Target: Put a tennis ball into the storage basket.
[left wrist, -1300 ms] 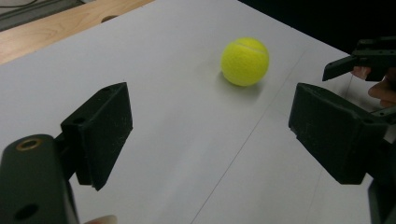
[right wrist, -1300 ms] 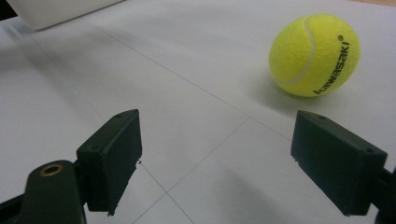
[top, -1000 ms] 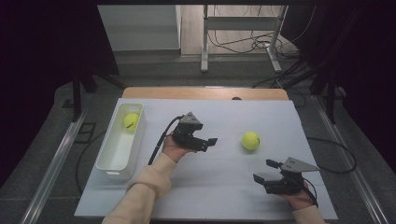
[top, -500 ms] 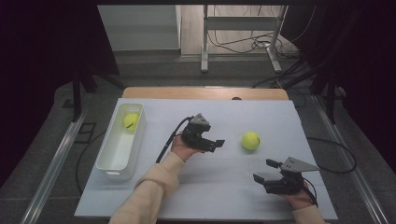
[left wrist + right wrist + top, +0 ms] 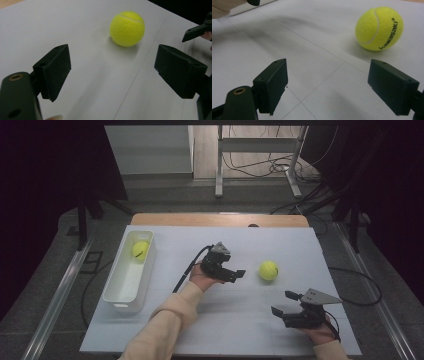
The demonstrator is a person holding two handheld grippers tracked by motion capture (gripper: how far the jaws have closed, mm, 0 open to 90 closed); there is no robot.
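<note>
While jaws gape empty, tennis ball (image 5: 127, 28) untouched

Yellow tennis ball (image 5: 127, 28) ahead of spread tongs (image 5: 112, 71) (untouched).

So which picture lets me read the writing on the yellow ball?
The right gripper view: the ball is close there, with "kawasaki" printed on it. The left gripper view shows its plain side beyond the open left tool. The high view shows it small.

Other claw (image 5: 197, 30) cut off by right edge; sleeve (image 5: 224, 7) cropped top-left.
</note>
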